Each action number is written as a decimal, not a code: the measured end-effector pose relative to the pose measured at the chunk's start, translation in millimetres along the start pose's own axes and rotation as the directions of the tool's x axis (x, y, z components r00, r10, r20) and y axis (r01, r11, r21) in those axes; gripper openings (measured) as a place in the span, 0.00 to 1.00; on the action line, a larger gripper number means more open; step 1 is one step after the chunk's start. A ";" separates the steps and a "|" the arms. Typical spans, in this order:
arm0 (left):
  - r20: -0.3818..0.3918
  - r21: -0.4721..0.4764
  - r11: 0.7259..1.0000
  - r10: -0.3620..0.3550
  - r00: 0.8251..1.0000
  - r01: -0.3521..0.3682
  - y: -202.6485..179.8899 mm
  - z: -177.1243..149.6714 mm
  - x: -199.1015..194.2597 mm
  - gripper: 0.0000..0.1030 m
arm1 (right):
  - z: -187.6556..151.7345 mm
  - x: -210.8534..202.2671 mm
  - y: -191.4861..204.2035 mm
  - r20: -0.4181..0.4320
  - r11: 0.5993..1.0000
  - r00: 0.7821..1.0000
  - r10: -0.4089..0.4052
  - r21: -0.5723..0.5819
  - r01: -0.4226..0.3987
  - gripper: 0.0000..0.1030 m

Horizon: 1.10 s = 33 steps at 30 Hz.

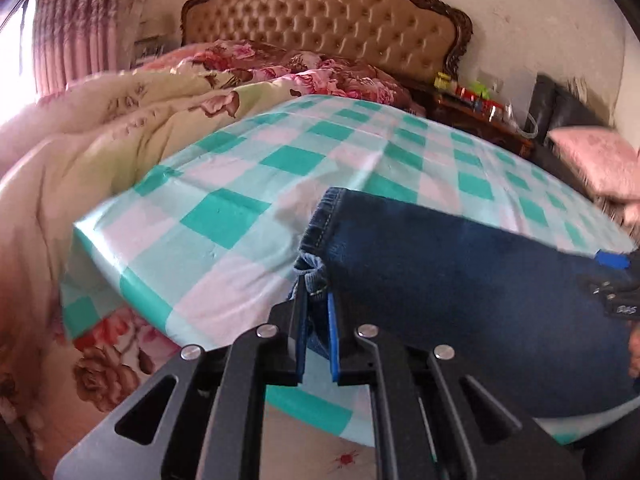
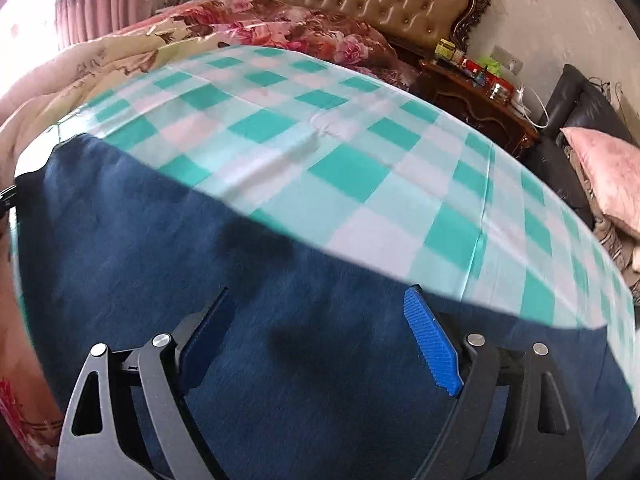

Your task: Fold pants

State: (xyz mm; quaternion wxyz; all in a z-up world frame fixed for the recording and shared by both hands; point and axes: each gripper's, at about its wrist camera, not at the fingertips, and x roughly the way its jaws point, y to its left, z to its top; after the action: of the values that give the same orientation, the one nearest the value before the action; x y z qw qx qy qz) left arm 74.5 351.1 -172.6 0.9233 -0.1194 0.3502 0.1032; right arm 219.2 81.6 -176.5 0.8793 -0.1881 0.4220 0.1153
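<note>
Denim pants (image 1: 460,272) hem pinched in left gripper (image 1: 316,320); right gripper (image 2: 320,308) wide apart above them.

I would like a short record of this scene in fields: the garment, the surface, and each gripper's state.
garment: dark blue jeans, lying on the bed
surface: green and white checked sheet
left gripper: shut on the jeans' hem edge
right gripper: open, fingers spread over the denim
background: tufted headboard, floral quilt
</note>
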 end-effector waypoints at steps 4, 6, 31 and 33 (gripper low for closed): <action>0.002 -0.055 0.997 0.053 0.999 -0.053 14.7 0.4 1.1 0.37 | -0.2 10.5 -16.4 -0.016 1.000 0.999 -0.028 0.008 0.028 0.82; 0.027 -0.121 0.993 0.015 1.000 -0.012 25.0 3.8 -5.0 0.42 | -2.4 9.0 -17.5 -0.002 0.998 0.998 -0.059 -0.004 0.059 0.82; -0.074 0.076 0.997 0.016 0.997 -0.010 -10.9 78.7 52.1 0.39 | 5.0 -22.2 -10.6 0.099 0.998 0.993 0.061 0.022 -0.064 0.84; -0.001 0.054 0.999 0.002 1.000 -0.002 -11.8 75.7 30.6 0.38 | 13.9 -30.0 2.7 0.116 0.990 0.984 0.133 0.022 -0.137 0.81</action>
State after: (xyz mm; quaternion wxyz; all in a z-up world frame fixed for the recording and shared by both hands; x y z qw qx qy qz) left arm 147.3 365.2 -136.4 0.9259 -0.0942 0.3533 0.0947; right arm 209.5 88.6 -145.6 0.8949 -0.1390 0.3844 0.1789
